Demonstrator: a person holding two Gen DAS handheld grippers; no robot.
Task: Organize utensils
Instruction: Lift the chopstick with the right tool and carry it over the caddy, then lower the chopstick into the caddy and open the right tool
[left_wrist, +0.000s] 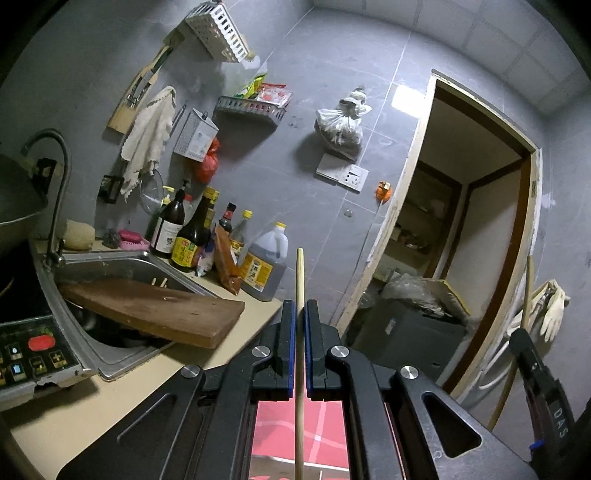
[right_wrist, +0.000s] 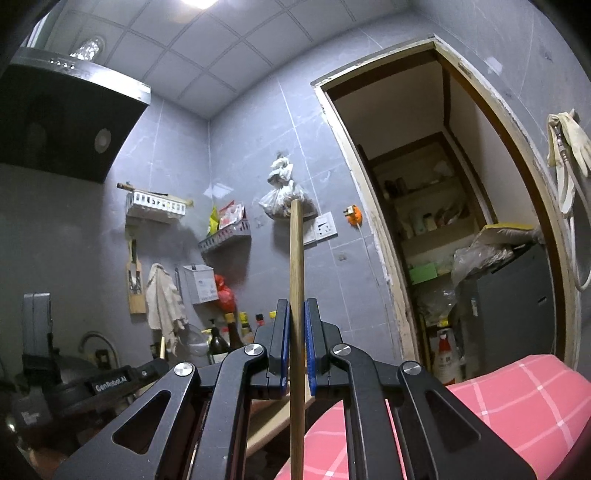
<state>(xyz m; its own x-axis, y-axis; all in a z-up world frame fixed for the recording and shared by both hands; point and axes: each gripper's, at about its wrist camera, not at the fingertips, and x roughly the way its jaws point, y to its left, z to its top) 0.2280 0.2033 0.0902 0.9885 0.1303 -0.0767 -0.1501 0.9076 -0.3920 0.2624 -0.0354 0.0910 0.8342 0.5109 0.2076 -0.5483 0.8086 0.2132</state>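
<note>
Both grippers carried 1 chopstick each, no free utensil between them.

Left gripper: jaws pinched nearly shut on a thin pale chopstick. Its long axis ran straight out along the fingers, tip well past the pads, tail back under the camera. Gripper sat about level, aimed at the grey tiled wall between the bottles and the doorway.

Right gripper: jaws closed on a thicker, darker chopstick, also lying along the fingers, tip tilted slightly up toward the wall socket.

Likely targets were on the wall to the left: the white perforated rack high up, and the grey metal holder below it. I could not tell which was meant. The left hand looked nearer to both. The desk, sink and cutting board lay low left of the left gripper.

My judgement: the next move needs each stick swung from level to tip-down over the holder's mouth.
</note>
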